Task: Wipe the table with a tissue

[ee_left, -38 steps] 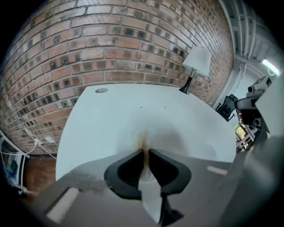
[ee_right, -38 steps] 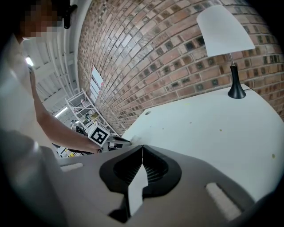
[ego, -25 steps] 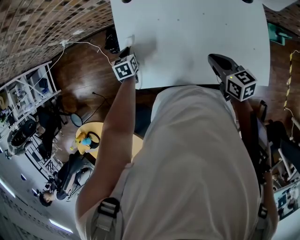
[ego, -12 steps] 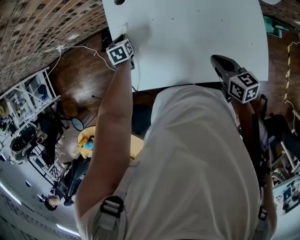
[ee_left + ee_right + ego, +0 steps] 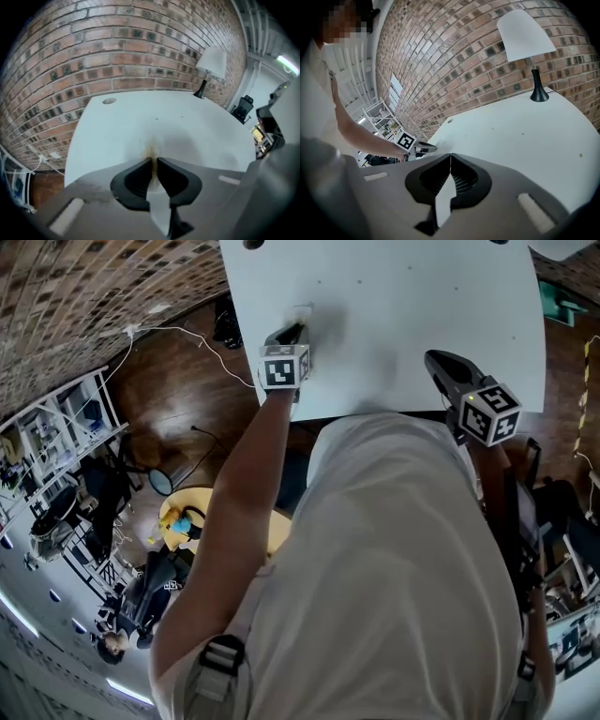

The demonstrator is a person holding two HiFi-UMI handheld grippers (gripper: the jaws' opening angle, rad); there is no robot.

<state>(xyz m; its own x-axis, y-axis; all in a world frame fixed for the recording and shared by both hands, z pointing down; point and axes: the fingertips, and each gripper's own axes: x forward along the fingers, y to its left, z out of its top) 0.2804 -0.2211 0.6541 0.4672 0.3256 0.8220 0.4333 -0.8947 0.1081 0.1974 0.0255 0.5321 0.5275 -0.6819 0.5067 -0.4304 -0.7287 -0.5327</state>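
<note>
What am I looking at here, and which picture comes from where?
A person holds a gripper in each hand; there is no robot arm. The head view looks down from the person's head; the other two cameras ride on the grippers, looking along their jaws. The left gripper has its jaws pinched on a tissue, just closed a little tighter, and holds it on the white table. The right gripper has its jaws shut on nothing. A lamp stands at its far edge.

Stained white tissue (image 5: 155,142) flat on white table (image 5: 140,110)

White table (image 5: 403,324), tissue (image 5: 302,311), lamp (image 5: 527,42) standing
</note>
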